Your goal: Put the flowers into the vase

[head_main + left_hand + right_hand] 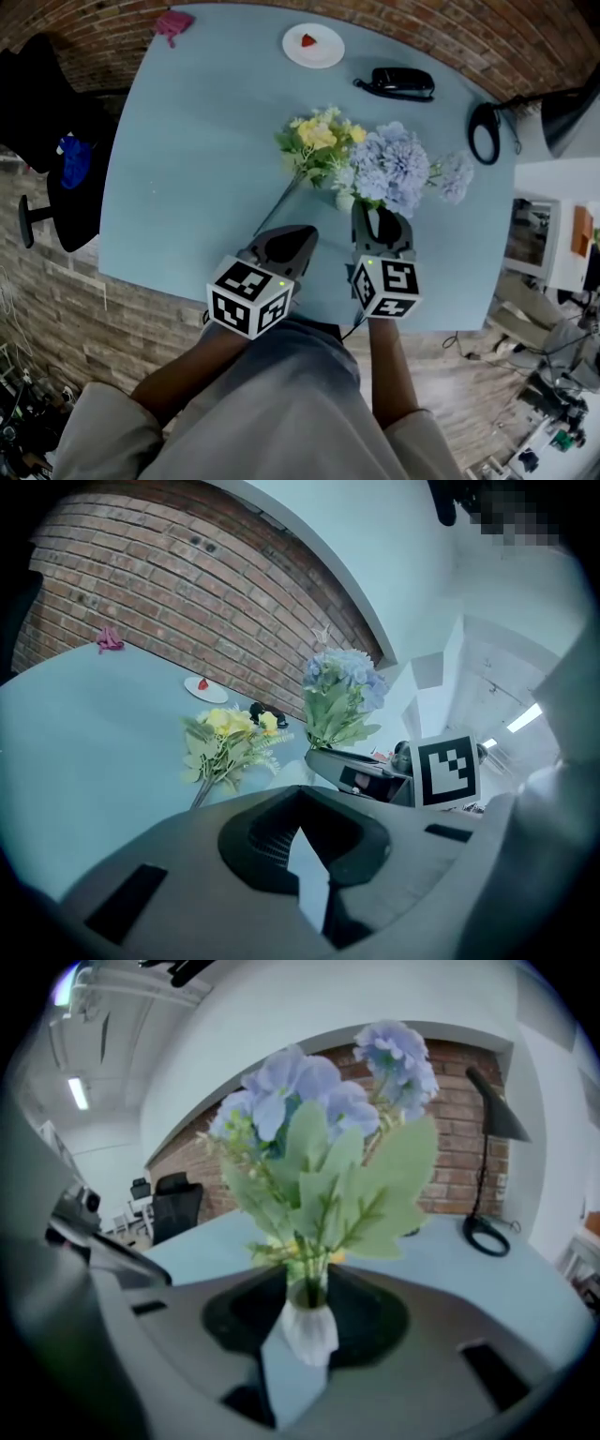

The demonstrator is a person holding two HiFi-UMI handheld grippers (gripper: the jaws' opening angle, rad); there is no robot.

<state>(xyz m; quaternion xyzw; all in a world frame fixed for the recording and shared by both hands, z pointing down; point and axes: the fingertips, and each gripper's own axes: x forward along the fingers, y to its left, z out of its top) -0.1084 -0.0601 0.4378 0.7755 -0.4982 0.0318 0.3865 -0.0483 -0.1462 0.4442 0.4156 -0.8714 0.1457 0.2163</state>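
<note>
The right gripper (305, 1288) has its jaws partly open, and the small white vase (307, 1330) stands on the table (187, 141) right between them, with no squeeze on it that I can see. The blue flowers (300, 1091) are upright in that vase. The yellow flowers (314, 141) lie flat on the table just beside it. The left gripper (302, 794) sits with jaws closed, holding nothing, short of the yellow stem.
</note>
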